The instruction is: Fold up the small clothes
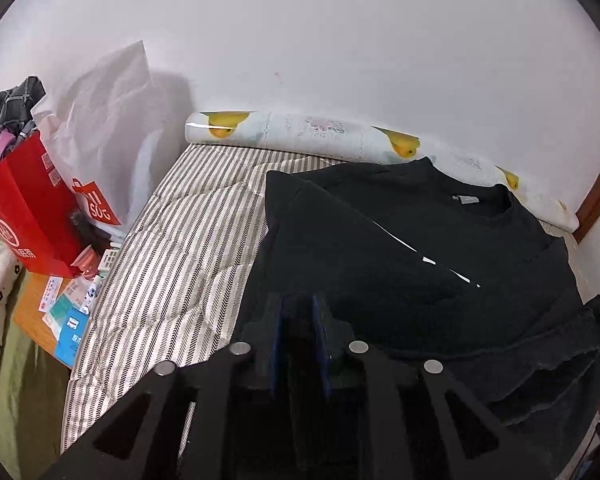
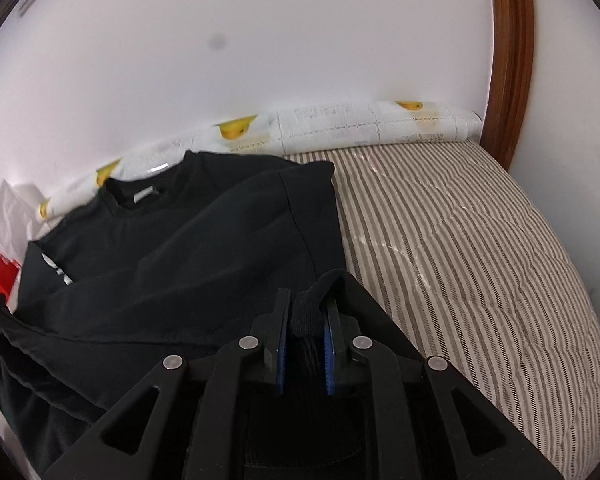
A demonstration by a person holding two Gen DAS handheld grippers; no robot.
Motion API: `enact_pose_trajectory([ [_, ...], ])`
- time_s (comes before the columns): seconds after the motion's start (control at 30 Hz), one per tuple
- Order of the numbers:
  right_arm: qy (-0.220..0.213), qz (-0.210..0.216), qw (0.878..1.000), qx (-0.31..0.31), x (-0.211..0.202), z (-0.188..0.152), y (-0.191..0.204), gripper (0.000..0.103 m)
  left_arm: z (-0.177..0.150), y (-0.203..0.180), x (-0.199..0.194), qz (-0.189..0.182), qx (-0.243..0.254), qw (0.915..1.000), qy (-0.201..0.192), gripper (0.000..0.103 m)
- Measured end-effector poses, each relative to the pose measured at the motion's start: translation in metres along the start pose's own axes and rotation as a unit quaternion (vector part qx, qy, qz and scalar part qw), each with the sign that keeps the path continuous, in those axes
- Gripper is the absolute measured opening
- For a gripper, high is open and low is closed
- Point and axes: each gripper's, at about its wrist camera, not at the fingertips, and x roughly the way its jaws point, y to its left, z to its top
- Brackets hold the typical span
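Note:
A black sweatshirt (image 1: 420,248) lies on the striped bed, collar toward the wall, both sleeves folded in over its body. It also shows in the right wrist view (image 2: 188,248). My left gripper (image 1: 300,304) is shut on the sweatshirt's near hem at its left side; black cloth fills the gap between the blue pads. My right gripper (image 2: 307,304) is shut on a ribbed black edge of the sweatshirt at its right side, with a fold of cloth standing up between the pads (image 2: 283,360).
The striped mattress (image 2: 480,248) extends right to a wooden frame (image 2: 512,60). A duck-print roll (image 1: 300,130) lies along the wall. A red bag (image 1: 32,208), a white bag (image 1: 108,120) and small boxes (image 1: 68,316) crowd a bedside table at left.

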Motion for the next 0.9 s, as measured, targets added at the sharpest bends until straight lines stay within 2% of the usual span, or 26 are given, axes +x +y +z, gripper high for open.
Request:
enact_pose_trajectory([
  [0.03, 0.002, -0.005, 1.0, -0.006, -0.005, -0.002, 0.001, 0.021, -0.002, 0.001, -0.002, 0.0, 0.001, 1.0, 0.002, 0.022],
  [0.07, 0.002, -0.01, 1.0, -0.011, -0.01, -0.004, 0.001, 0.03, -0.004, 0.003, -0.004, -0.004, 0.0, 1.0, 0.004, 0.031],
  [0.1, 0.003, -0.014, 1.0, -0.014, -0.016, -0.006, 0.002, 0.038, -0.007, 0.005, -0.008, -0.009, -0.002, 1.0, 0.004, 0.043],
  [0.13, 0.0, -0.014, 1.0, -0.018, -0.024, -0.01, 0.002, 0.05, -0.01, 0.007, -0.012, -0.011, -0.006, 0.9999, 0.001, 0.051],
  [0.17, -0.006, -0.011, 1.0, -0.021, -0.032, -0.015, 0.002, 0.054, -0.014, 0.01, -0.017, -0.013, -0.009, 0.9999, -0.003, 0.063],
  [0.23, -0.013, -0.014, 0.999, -0.03, -0.046, -0.025, 0.001, 0.055, -0.024, 0.015, -0.029, -0.019, -0.01, 0.9997, -0.011, 0.065],
  [0.3, -0.015, -0.021, 0.999, -0.037, -0.059, -0.04, -0.001, 0.056, -0.037, 0.02, -0.038, -0.017, -0.008, 0.9998, -0.003, 0.065],
  [0.57, 0.006, -0.031, 0.999, -0.019, -0.083, -0.099, -0.019, 0.058, -0.093, 0.05, -0.072, -0.026, -0.042, 0.9987, 0.015, 0.065],
  [0.73, 0.028, -0.025, 0.999, 0.01, -0.086, -0.123, -0.029, 0.059, -0.128, 0.061, -0.082, -0.054, -0.061, 0.9963, 0.028, 0.067],
  [0.8, 0.031, -0.017, 0.999, 0.018, -0.09, -0.127, -0.031, 0.059, -0.137, 0.065, -0.083, -0.07, -0.076, 0.9943, 0.026, 0.074],
  [0.9, 0.035, -0.004, 0.999, 0.032, -0.093, -0.129, -0.035, 0.061, -0.144, 0.067, -0.081, -0.094, -0.09, 0.9911, 0.027, 0.077],
])
